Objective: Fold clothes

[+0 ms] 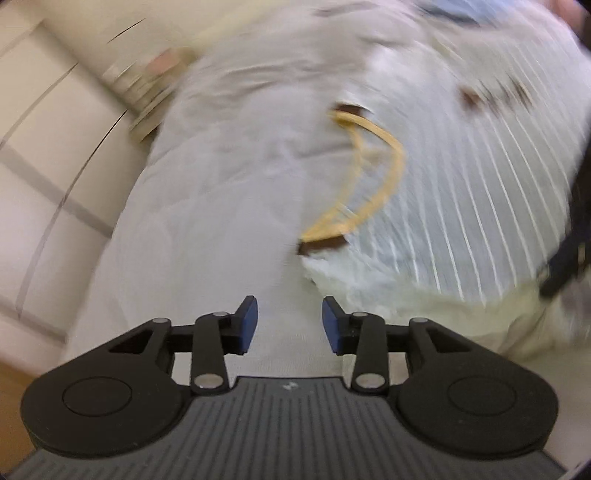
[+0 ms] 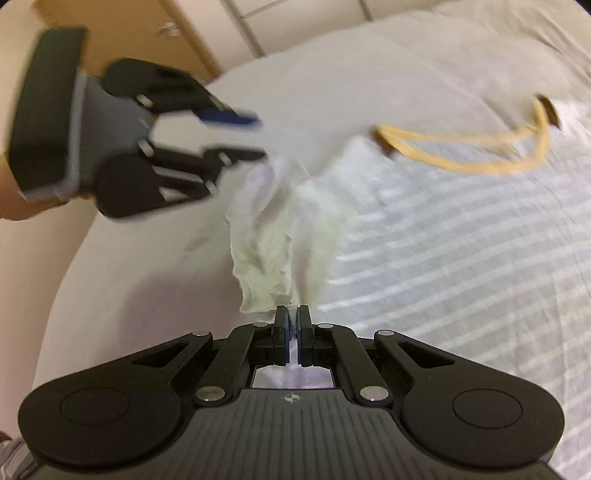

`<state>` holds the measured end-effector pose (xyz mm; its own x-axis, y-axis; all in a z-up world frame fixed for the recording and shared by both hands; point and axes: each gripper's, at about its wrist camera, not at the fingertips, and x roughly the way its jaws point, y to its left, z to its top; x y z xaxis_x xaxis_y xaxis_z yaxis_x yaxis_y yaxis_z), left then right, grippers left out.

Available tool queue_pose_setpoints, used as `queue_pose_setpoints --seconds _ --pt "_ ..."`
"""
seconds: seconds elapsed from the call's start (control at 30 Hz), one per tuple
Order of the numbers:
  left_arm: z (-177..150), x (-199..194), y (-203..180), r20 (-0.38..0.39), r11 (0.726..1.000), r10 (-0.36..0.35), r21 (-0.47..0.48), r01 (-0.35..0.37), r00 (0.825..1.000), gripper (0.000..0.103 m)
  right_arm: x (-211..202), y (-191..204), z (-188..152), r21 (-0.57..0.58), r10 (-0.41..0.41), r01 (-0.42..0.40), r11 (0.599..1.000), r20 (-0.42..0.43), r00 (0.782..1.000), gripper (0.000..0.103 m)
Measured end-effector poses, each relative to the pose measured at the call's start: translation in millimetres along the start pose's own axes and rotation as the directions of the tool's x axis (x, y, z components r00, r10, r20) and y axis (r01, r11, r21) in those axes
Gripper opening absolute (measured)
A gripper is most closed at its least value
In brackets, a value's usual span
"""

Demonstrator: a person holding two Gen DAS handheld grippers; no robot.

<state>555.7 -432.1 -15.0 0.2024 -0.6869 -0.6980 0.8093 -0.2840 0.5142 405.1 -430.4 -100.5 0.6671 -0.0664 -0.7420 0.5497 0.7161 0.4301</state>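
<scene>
The right gripper (image 2: 294, 325) pinches the pale green hem of the striped garment (image 2: 461, 258), its jaws nearly together on the cloth. From there the garment runs out toward two o'clock, its yellow drawstring (image 2: 469, 151) beyond. At ten o'clock the left gripper (image 2: 258, 136) stands partly open with nothing between its pads, beside the bunched edge on the white bed sheet (image 2: 147, 277).

White bed sheet (image 2: 155, 258) covering the mattress, smooth with slight creases, wooden cabinet door (image 2: 155, 33) with small metal handle in background, pale tiled floor (image 1: 40, 147) with dark grout lines beside the bed
</scene>
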Motion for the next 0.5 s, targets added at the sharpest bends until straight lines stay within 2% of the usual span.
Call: queue_pose_setpoints --seconds 0.03,0.07,0.1,0.23,0.33,0.4,0.5 --pt "-1.9 -2.7 4.8 -0.009 0.998 0.002 -0.056 -0.003 1.000 0.034 0.5 -4.4 -1.3 0.018 -0.010 0.010 1.000 -0.007 1.000 0.006" --pt "-6.2 -2.6 5.8 -0.033 0.996 -0.003 -0.086 0.000 0.999 0.034 0.8 -8.5 -1.9 0.030 -0.016 0.017 0.999 -0.013 1.000 0.014" --pt "-10.6 -2.3 6.6 -0.057 0.993 -0.010 -0.116 0.003 0.998 0.034 0.8 -12.6 -1.9 0.037 -0.022 0.022 0.999 -0.017 1.000 0.018" --pt "-28.2 2.9 -6.2 -0.116 0.975 -0.115 -0.204 0.090 0.986 0.034 -2.2 -18.9 -0.8 0.033 -0.022 0.022 0.999 -0.021 1.000 0.019" --pt "-31.5 10.5 -14.3 -0.129 0.968 -0.170 -0.206 0.141 0.977 0.034 -6.3 -19.8 -2.3 0.039 0.004 -0.003 0.999 -0.023 1.000 0.021" --pt "-32.5 16.7 -15.8 -0.119 0.964 -0.206 -0.194 0.181 0.971 0.034 -6.7 -22.5 -2.8 0.043 0.019 -0.018 0.999 -0.024 1.000 0.029" --pt "-28.9 33.1 -9.8 -0.108 0.959 -0.254 -0.157 0.236 0.961 0.034 -5.7 -25.1 -4.1 0.046 0.042 -0.041 0.998 -0.028 0.999 0.029"
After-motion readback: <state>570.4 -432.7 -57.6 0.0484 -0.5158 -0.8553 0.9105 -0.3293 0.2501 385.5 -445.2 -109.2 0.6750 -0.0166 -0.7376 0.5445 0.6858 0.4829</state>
